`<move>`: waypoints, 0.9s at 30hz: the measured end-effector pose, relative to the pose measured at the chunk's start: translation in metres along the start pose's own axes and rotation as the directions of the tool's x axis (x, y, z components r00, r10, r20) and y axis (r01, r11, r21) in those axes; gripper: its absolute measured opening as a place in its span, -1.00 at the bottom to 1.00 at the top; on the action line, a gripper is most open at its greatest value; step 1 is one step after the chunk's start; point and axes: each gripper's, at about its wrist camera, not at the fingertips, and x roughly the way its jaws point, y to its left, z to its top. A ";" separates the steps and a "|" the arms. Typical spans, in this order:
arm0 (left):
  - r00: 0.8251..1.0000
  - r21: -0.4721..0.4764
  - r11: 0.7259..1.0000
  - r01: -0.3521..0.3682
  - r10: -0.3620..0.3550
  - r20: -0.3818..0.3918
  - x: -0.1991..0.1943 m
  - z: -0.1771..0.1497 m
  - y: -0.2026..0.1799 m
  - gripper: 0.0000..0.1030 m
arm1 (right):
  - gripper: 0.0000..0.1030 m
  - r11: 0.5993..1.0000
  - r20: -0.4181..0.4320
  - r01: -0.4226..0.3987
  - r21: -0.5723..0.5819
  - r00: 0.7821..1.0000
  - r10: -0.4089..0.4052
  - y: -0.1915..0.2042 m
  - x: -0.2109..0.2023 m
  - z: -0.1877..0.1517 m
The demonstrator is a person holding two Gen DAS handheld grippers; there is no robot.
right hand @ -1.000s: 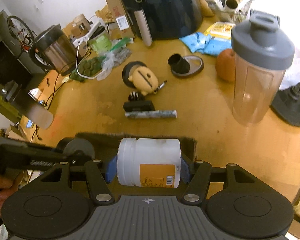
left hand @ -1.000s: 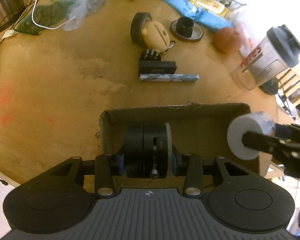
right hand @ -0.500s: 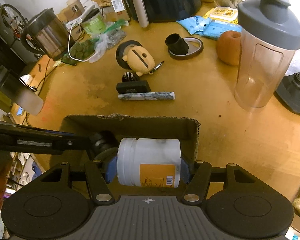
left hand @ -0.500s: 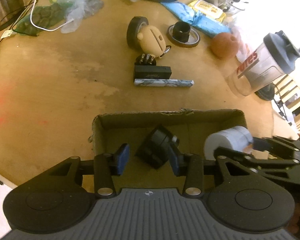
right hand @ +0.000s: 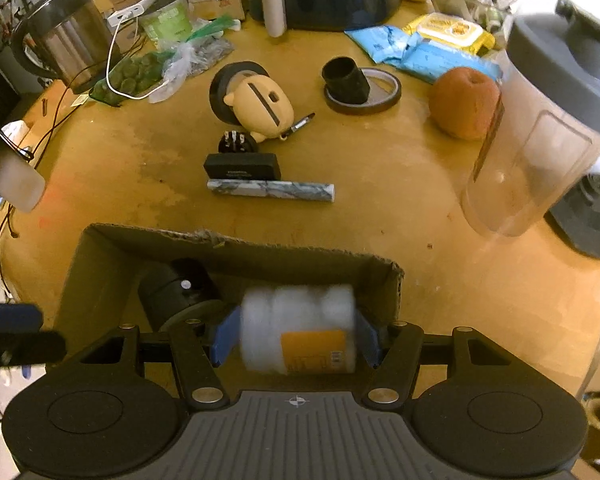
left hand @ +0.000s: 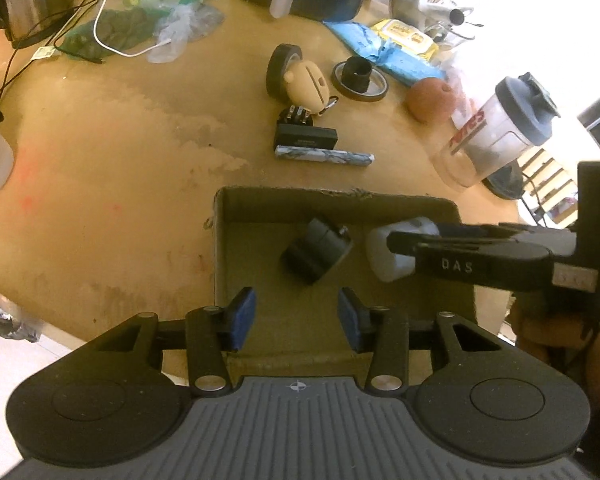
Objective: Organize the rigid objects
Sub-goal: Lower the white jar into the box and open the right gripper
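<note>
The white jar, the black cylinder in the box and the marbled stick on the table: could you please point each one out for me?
white jar (right hand: 300, 330), right wrist view, on its side wall.
black cylinder (left hand: 316, 250), left wrist view, on its side.
marbled stick (right hand: 271, 191), right wrist view, at mid-length.

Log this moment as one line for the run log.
left gripper: open, empty | black cylinder: in cardboard box | right gripper: shut on white jar, inside box

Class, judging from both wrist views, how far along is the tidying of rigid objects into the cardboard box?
Done: the black cylinder lies in the cardboard box, and the left gripper is open and empty. In hand: the right gripper has the white jar inside the box. Left: the black case, marbled bar and round-headed figure on the table.
</note>
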 end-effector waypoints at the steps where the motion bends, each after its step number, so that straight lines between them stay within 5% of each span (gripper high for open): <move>1: 1.000 -0.001 1.000 0.001 -0.001 0.004 -0.002 -0.002 0.000 -0.14 | 0.31 1.000 0.003 0.005 -0.009 1.000 -0.005 0.001 -0.002 0.001; 9: 1.000 -0.050 0.999 0.006 -0.005 0.028 -0.007 -0.012 0.003 -0.14 | 0.93 0.996 0.070 -0.093 -0.014 0.993 0.093 0.005 -0.030 -0.004; 27: 0.998 -0.043 0.999 0.019 -0.017 0.055 -0.009 -0.021 -0.013 -0.14 | 1.00 0.995 0.100 -0.100 0.019 0.990 0.098 -0.013 -0.049 -0.018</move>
